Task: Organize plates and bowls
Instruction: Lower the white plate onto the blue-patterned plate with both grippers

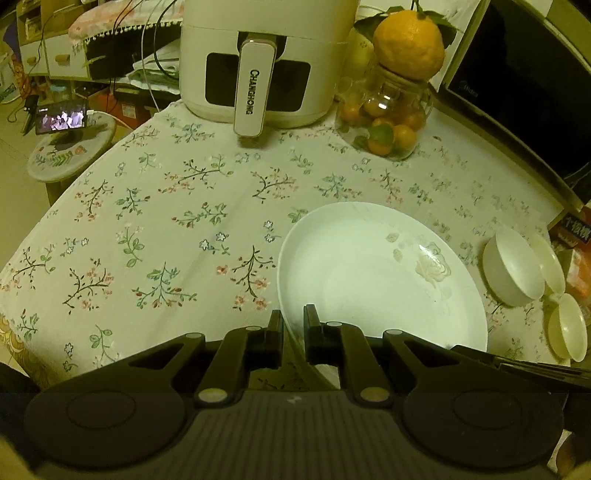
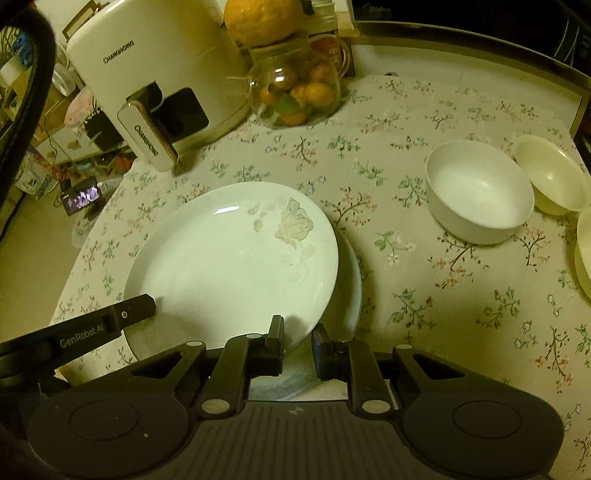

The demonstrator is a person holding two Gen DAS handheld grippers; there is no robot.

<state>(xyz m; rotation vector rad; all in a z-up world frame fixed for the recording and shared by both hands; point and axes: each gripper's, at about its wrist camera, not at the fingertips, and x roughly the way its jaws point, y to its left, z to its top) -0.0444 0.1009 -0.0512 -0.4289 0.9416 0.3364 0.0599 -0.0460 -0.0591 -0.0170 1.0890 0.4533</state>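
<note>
Worktop (image 2: 461, 295): covered by a floral tablecloth.

Rose-print plate (image 2: 229, 258): white, large, at the near left of the worktop; tilted, its right edge overlapping a second plate (image 2: 351, 291) lying beneath it.

Left tongs (image 1: 293, 325): fingers narrowly set either side of the rose-print plate's near rim, pinching it. In the right wrist view one finger lies across the plate's left rim.

Right tongs (image 2: 298, 338): fingers close on either side of the same plate's near right edge; whether they press it or merely bracket it cannot be told.

White bowl (image 2: 480, 192): upright, right of the plates and well apart from them.

Cream bowls: one (image 2: 550, 173) touching the white bowl's far right side; another (image 2: 583, 251) at the frame's right edge.

Air fryer (image 2: 155, 74): white, branded CHANGHONG, at the back of the worktop.

Glass jar (image 2: 295, 92): holds small oranges; just right of the air fryer, with a large citrus fruit (image 2: 262, 18) resting on its mouth.
</note>
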